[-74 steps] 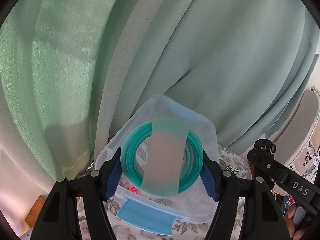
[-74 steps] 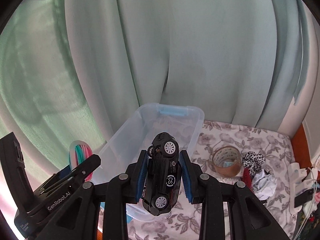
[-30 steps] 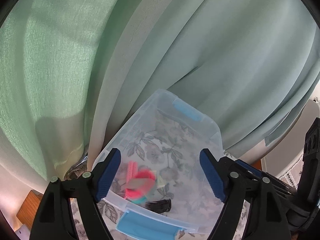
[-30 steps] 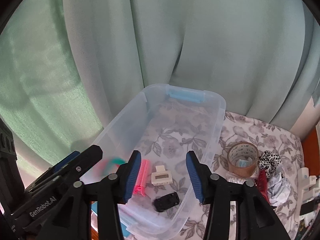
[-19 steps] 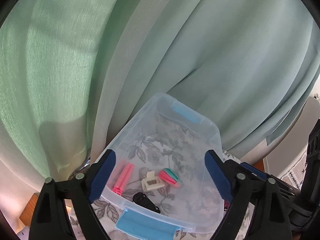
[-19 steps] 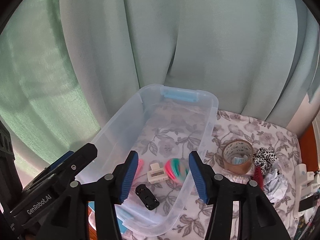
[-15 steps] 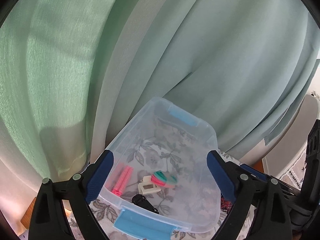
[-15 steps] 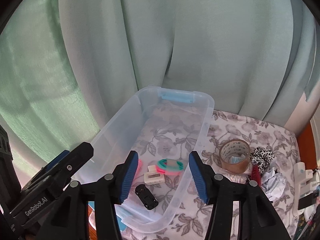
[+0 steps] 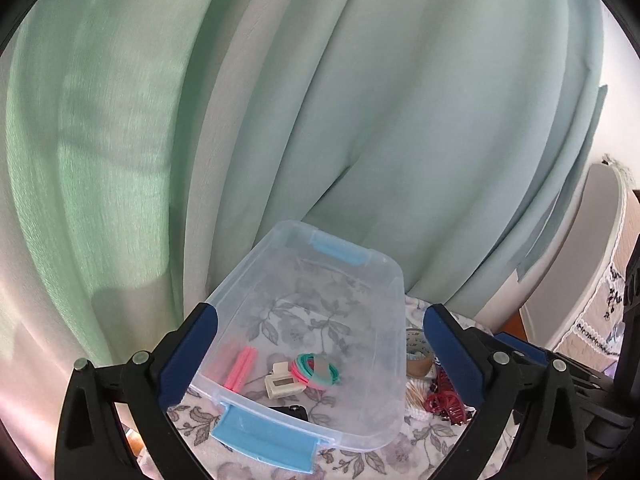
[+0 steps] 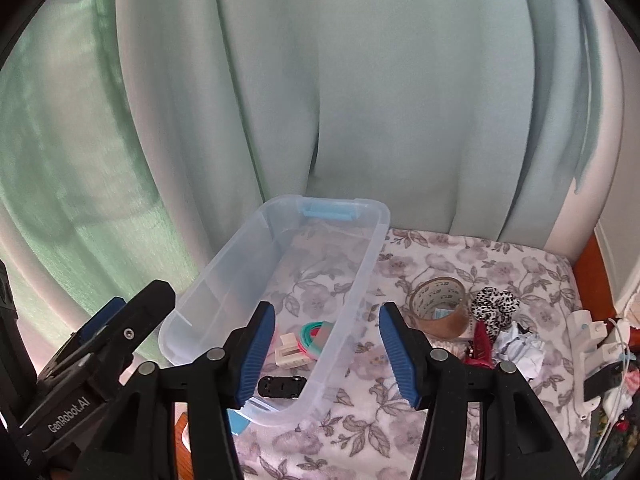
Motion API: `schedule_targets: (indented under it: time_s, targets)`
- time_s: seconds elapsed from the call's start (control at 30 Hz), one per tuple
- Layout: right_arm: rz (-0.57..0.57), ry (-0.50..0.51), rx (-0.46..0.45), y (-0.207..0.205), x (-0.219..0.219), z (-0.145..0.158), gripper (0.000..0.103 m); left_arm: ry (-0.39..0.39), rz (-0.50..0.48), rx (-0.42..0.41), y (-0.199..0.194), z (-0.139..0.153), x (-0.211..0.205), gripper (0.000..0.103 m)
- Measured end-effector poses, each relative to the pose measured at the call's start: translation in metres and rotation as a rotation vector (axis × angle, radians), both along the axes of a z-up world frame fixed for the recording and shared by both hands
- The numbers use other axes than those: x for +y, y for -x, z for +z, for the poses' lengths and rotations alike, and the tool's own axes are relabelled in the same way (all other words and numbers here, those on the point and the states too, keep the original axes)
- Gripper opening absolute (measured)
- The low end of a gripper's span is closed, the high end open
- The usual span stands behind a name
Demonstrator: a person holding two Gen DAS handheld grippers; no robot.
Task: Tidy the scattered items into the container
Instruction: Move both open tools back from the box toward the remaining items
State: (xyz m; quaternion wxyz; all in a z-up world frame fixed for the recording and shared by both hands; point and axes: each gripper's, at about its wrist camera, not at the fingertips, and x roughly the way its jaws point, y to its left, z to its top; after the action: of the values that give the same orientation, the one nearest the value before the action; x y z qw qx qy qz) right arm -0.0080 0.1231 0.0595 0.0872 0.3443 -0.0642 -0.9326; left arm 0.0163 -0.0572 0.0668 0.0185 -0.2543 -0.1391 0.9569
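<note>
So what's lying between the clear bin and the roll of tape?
Nothing: in the right wrist view, only bare floral cloth separates the clear bin from the roll of tape.

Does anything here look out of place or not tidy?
Yes. The brown roll of packing tape, the leopard-print scrunchie, the crumpled white paper and the red hair claw lie outside the clear plastic container.

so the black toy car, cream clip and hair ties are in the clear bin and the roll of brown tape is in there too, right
Not quite. The roll of brown tape is not in the clear bin; it stands outside it on the floral cloth, beside the bin's wall, as the right wrist view shows. The black toy car, cream clip and hair ties do lie inside.
</note>
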Motion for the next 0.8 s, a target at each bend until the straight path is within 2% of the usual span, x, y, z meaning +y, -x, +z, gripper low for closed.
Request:
schedule_targets:
  time_s: [0.17,0.37,0.57,0.8]
  targets:
    - [-0.035,0.034,0.036,-0.019,0.02,0.009,0.064,0.047,-0.022,0.032,-0.016,0.014,0.021,0.103]
    - [-0.08,0.086,0.078,-0.047,0.049,0.014,0.072,0.112,-0.046,0.076,-0.035,0.028,0.051,0.103]
    - [-0.145,0.131,0.104,-0.072,0.082,0.012,0.075,0.155,-0.128,0.099,-0.051,0.034,0.087,0.103]
    - [-0.225,0.177,0.126,-0.098,0.123,0.006,0.077,0.192,-0.215,0.086,-0.061,0.033,0.127,0.103]
